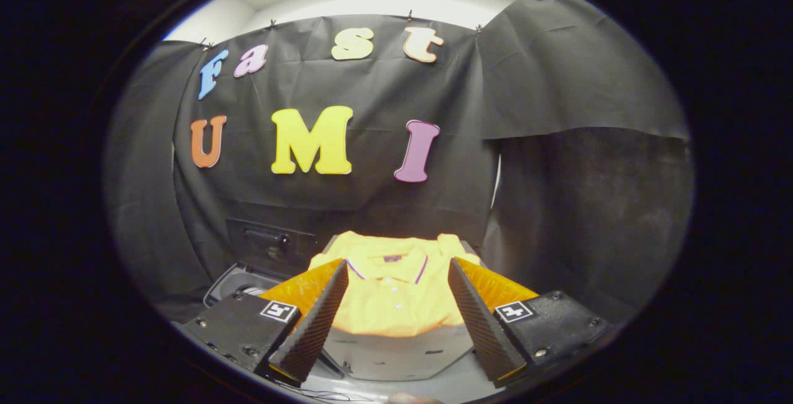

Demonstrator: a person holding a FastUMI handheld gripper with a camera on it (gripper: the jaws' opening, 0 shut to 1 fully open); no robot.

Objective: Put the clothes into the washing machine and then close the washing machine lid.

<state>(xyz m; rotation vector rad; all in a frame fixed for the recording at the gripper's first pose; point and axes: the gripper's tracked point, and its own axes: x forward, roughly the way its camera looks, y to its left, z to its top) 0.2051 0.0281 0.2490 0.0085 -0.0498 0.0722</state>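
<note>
And here's the gripper (396, 267), fingers spread wide apart, nothing between the pads. Straight ahead at twelve o'clock of the fingers lies the folded yellow polo shirt with purple-striped collar and white buttons (390, 286), flat on a grey box-like surface (403, 354), its near hem hanging just over that surface's front edge. Off at ten o'clock, beyond the left finger, sits the dark washing machine with its round drum opening (245, 283), lid (269, 243) standing upright behind it.
</note>
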